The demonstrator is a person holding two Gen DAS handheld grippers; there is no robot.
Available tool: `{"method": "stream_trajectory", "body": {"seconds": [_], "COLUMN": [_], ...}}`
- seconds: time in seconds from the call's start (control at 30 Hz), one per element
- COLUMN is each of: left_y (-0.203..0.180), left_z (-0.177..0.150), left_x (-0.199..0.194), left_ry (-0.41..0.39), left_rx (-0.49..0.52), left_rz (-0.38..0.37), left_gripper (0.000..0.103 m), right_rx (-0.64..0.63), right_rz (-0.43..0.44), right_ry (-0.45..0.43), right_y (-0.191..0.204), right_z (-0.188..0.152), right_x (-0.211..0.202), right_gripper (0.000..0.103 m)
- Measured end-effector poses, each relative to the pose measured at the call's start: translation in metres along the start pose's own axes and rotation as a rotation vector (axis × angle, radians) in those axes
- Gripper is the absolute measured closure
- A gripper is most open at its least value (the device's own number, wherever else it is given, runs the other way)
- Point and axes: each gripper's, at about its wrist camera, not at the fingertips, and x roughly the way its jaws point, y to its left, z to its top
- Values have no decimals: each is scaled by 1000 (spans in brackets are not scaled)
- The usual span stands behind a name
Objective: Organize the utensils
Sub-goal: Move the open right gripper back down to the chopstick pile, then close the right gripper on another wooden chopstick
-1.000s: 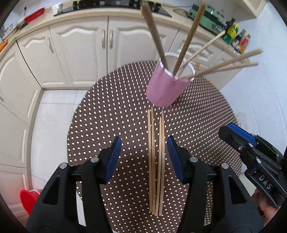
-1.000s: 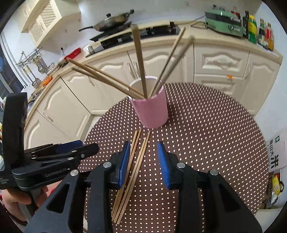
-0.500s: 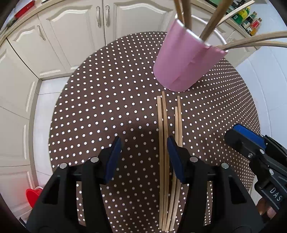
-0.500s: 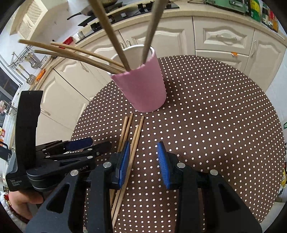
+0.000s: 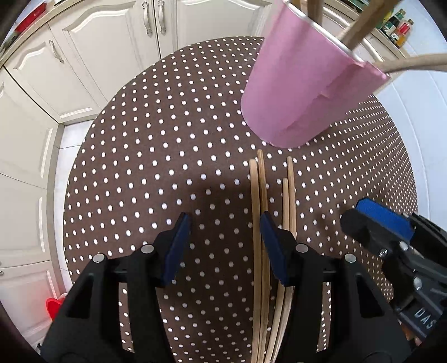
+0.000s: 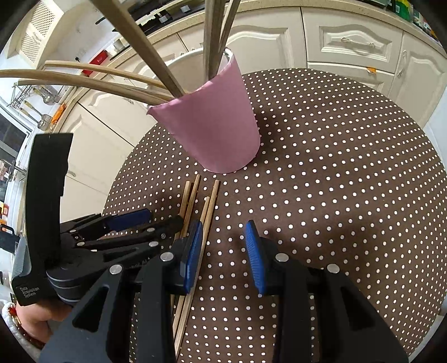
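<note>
A pink cup [image 5: 301, 92] stands on the round dotted table [image 5: 156, 145] and holds several wooden chopsticks. It also shows in the right wrist view [image 6: 215, 125]. Several loose chopsticks [image 5: 261, 195] lie side by side on the table in front of the cup, also seen in the right wrist view [image 6: 208, 206]. My left gripper [image 5: 225, 226] is open, low over the table, its right finger over the chopsticks. My right gripper [image 6: 223, 234] is open and empty just right of the chopsticks. The left gripper [image 6: 142, 220] shows in the right wrist view.
White kitchen cabinets [image 5: 117, 50] and a counter surround the table. Bottles [image 5: 396, 22] stand on the counter at the far right. A red object [image 5: 54, 305] sits on the floor left of the table. The table edge curves close on all sides.
Both grippers have moved down and forward toward the cup and the loose chopsticks. The cup looks larger and nearer. The chopsticks on the table have not moved.
</note>
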Motion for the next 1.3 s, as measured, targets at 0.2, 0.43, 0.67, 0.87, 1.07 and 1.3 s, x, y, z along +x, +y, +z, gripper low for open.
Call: {"method": "stream_trajectory", "body": {"seconds": [0.2, 0.43, 0.67, 0.87, 1.07, 1.3], "left_y": [-8, -1, 22, 35, 40, 43], "left_z": [16, 13, 8, 2, -8, -22], "left_x": [10, 12, 11, 12, 7, -7], "left_ry": [16, -4, -1, 0, 1, 0], "left_rx": [71, 59, -11, -46, -67, -91], "left_rz": [65, 71, 21, 2, -10, -13], "left_gripper": [51, 73, 92, 95, 96, 97], "right_rx": [33, 32, -15, -44, -59, -39], "right_rz": [11, 17, -33, -55, -79, -107], "right_ry": [36, 96, 159, 181, 183, 221], "right_y": [-2, 0, 15, 30, 53, 58], "right_z": [4, 7, 16, 23, 26, 32], "right_x": [12, 26, 47, 57, 73, 74], "right_gripper": [73, 73, 86, 87, 88, 92]}}
